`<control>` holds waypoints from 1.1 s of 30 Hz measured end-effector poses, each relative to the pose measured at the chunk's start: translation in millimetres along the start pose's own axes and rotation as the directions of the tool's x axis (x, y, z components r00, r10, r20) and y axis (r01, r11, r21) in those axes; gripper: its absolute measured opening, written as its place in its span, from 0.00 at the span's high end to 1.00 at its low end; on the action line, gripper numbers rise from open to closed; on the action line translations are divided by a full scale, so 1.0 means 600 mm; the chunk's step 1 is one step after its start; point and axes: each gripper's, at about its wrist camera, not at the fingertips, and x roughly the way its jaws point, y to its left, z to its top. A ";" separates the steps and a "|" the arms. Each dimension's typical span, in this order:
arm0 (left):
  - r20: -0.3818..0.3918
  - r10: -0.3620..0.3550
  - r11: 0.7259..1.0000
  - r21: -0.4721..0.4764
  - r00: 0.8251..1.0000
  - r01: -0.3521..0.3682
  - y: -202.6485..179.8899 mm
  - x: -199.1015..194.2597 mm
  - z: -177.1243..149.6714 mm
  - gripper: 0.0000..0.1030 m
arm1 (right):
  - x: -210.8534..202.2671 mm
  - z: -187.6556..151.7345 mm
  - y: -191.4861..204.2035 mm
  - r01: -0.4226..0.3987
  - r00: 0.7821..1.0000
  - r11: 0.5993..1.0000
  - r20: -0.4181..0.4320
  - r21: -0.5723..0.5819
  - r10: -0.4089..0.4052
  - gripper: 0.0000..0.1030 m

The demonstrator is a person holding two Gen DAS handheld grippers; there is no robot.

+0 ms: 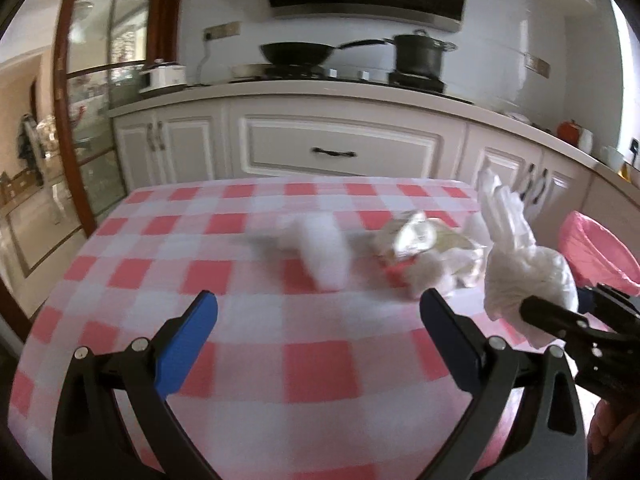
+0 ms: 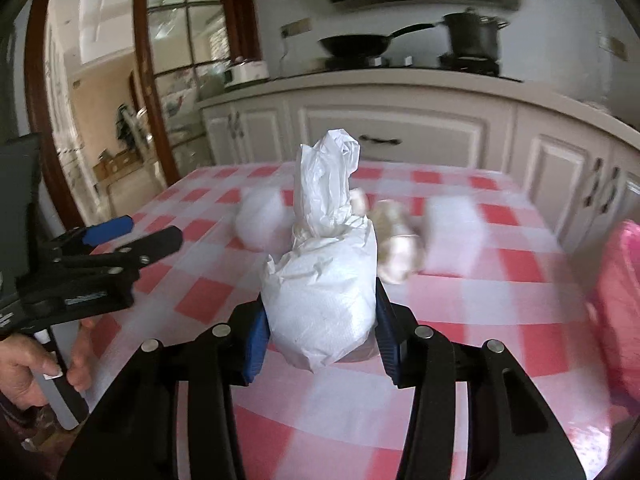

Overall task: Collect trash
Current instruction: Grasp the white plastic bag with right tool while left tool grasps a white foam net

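A knotted white plastic bag (image 2: 320, 288) is pinched between the blue pads of my right gripper (image 2: 320, 322), which is shut on it just above the red-and-white checked table (image 2: 200, 300). In the left wrist view the same bag (image 1: 528, 276) hangs at the right edge in the right gripper (image 1: 548, 320). My left gripper (image 1: 318, 304) is open over the table with nothing between its fingers; it also shows at the left in the right wrist view (image 2: 140, 236). Further back lie a white crumpled tissue (image 1: 324, 252) and a pile of wrappers (image 1: 420, 252), both blurred.
A bin lined with a pink bag (image 1: 600, 252) stands off the table's right edge. Cream kitchen cabinets (image 1: 340, 148) run behind the table, with a wok (image 1: 296, 52) and a pot (image 1: 420, 54) on the hob. A glass door (image 1: 96, 120) is at the left. A hand (image 2: 24, 364) holds the left gripper.
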 end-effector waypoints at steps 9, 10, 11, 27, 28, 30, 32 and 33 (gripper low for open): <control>-0.090 -0.080 0.994 0.067 0.993 0.086 -0.122 0.094 0.027 0.09 | -0.023 0.000 -0.099 0.082 0.996 0.992 0.023 0.096 -0.084 0.56; -0.103 -0.081 0.993 0.074 0.991 0.089 -0.131 0.104 0.027 0.11 | -0.021 0.000 -0.104 0.084 0.996 0.991 0.021 0.100 -0.087 0.56; -0.112 -0.078 0.993 0.081 0.991 0.087 -0.138 0.113 0.027 0.13 | -0.020 0.000 -0.108 0.087 0.996 0.991 0.019 0.106 -0.090 0.56; -0.284 -0.038 0.992 0.108 0.958 0.071 -0.175 0.229 0.022 0.52 | 0.001 -0.008 -0.152 0.067 0.998 0.977 -0.017 0.202 -0.065 0.56; -0.291 -0.047 0.991 0.104 0.955 0.081 -0.174 0.231 0.020 0.63 | 0.001 -0.009 -0.151 0.067 0.998 0.977 -0.019 0.203 -0.064 0.56; -0.285 -0.064 0.991 0.094 0.956 0.095 -0.171 0.223 0.016 0.69 | 0.001 -0.013 -0.148 0.069 0.998 0.977 -0.024 0.200 -0.066 0.56; -0.270 -0.085 0.990 0.088 0.959 0.113 -0.169 0.210 0.014 0.73 | 0.001 -0.015 -0.145 0.070 0.997 0.977 -0.027 0.201 -0.066 0.56; -0.259 -0.091 0.989 0.089 0.961 0.118 -0.169 0.202 0.012 0.73 | 0.000 -0.016 -0.144 0.071 0.997 0.977 -0.026 0.201 -0.067 0.56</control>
